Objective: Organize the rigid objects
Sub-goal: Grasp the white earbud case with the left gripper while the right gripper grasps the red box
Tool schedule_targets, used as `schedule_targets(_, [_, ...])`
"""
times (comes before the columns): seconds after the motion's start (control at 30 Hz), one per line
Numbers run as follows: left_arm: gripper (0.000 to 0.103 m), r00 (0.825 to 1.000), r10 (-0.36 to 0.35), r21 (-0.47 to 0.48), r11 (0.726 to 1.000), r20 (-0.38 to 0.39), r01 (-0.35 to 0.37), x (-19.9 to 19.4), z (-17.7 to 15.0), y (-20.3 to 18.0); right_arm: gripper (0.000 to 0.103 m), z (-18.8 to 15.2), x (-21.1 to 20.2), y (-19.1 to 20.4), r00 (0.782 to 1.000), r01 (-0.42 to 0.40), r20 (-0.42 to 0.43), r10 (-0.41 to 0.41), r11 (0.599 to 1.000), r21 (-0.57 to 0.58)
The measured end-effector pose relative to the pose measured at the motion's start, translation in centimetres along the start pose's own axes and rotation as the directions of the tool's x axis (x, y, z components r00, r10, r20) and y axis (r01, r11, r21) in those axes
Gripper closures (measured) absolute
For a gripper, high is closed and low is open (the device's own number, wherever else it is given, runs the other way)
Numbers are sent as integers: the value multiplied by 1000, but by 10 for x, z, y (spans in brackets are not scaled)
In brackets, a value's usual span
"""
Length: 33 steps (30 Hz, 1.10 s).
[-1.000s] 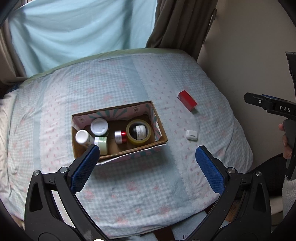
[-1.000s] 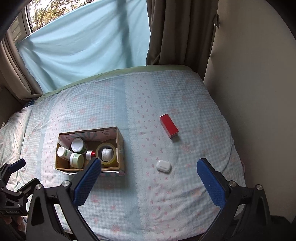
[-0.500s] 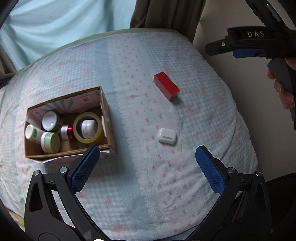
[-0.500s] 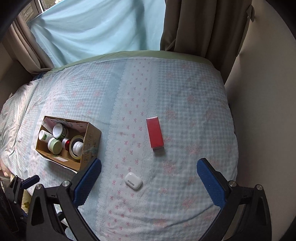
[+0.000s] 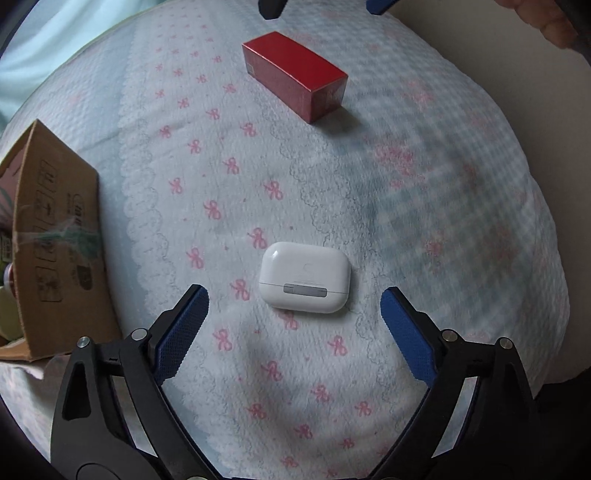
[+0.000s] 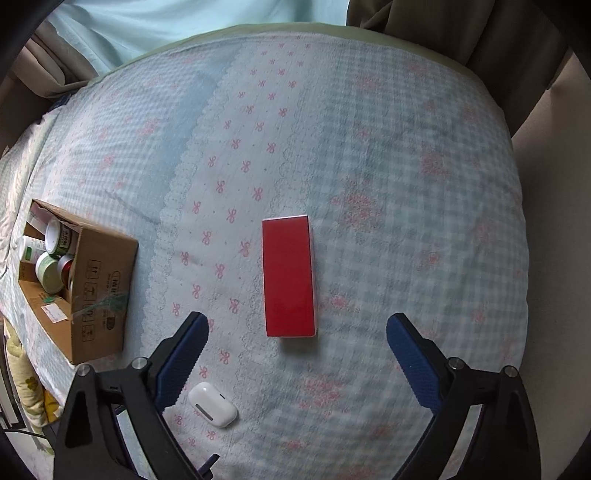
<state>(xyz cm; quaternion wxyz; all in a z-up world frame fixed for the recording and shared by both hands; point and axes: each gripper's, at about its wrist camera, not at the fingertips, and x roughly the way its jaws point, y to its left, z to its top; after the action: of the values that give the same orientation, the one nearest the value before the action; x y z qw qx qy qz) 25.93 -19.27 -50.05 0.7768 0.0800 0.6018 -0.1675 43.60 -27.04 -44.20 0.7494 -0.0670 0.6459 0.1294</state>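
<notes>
A white earbud case (image 5: 304, 277) lies on the bedspread, just ahead of my open, empty left gripper (image 5: 293, 299) and between its blue pads. It also shows in the right wrist view (image 6: 213, 404) at lower left. A red box (image 6: 290, 276) lies lengthwise just ahead of my open, empty right gripper (image 6: 297, 325); in the left wrist view the red box (image 5: 295, 75) sits beyond the case. A cardboard box (image 6: 96, 291) with several jars and a tape roll stands at the left, and in the left wrist view the cardboard box (image 5: 55, 251) is at the left edge.
The bed (image 6: 406, 184) is covered by a pale blue checked spread with pink bows. A beige wall (image 6: 554, 221) runs along its right side, and curtains (image 6: 424, 22) hang behind. The right gripper's tips (image 5: 269, 7) show at the top of the left wrist view.
Both grippers have moved down and closer: the left onto the earbud case, the right onto the red box. Both stay open. The cardboard box has slid to the left of both views.
</notes>
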Motion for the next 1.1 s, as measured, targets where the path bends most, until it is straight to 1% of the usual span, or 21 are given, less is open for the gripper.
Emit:
schedule_targets(0.07, [18,1000,8,19,1000,-16,-8,13,1,-4,12,8,18,2,999,5,-33,-5,1000,-11])
schedule_targets(0.13, [19,999,17,39,999,-27,-16,23,2,-6,16,15,32,3,998,5,-58,-6,1000,-15])
schedule_targets(0.23, [21,999,22,56,998,-45,-19,32,3,-10,17,22,49,3,996,11,-89,-12,1000,-14])
schedule_targets(0.3, [23,998,30,71,997,-46,-27,35,5,-13,21,24,58,5,994,11,-107,-13,1000,-19])
schedule_targets(0.33, [26,998,32,77,997,-45,-28,35,6,-15,27,24,61,7,993,15,-116,-18,1000,-25])
schedule_targets(0.37, [30,998,37,83,996,-48,-33,35,6,-16,28,25,65,9,992,21,-123,-25,999,-33])
schedule_targets(0.4, [32,998,44,89,995,-52,-39,37,10,-19,29,25,68,11,991,30,-129,-35,999,-42])
schedule_targets(0.47, [40,997,50,96,994,-58,-45,38,12,-23,29,25,73,13,988,54,-143,-61,997,-51])
schedule_targets(0.53, [45,997,54,98,994,-62,-48,38,15,-25,29,26,76,14,987,57,-148,-64,997,-49])
schedule_targets(0.6, [45,996,55,98,994,-65,-48,38,16,-26,33,28,79,15,986,56,-153,-62,997,-43])
schedule_targets(0.67, [45,996,52,95,994,-69,-45,37,19,-26,48,30,85,15,984,47,-168,-53,998,-39])
schedule_targets(0.7, [45,996,49,93,995,-71,-43,37,22,-26,53,31,88,17,983,40,-179,-47,998,-42])
schedule_targets(0.73, [45,996,47,89,995,-72,-40,37,23,-25,61,33,92,21,981,61,-183,-71,996,-58])
schedule_targets(0.77, [46,996,44,86,996,-73,-38,37,24,-25,64,32,93,23,980,80,-177,-93,994,-78])
schedule_targets(0.9, [46,997,41,77,996,-67,-36,37,26,-21,64,30,93,22,984,67,-162,-77,996,-64])
schedule_targets(0.97, [46,997,40,72,997,-64,-36,33,20,-11,65,30,92,18,985,57,-160,-65,997,-51])
schedule_targets(1.1, [46,997,47,59,997,-58,-43,30,17,-6,65,31,86,10,987,45,-151,-49,998,-32])
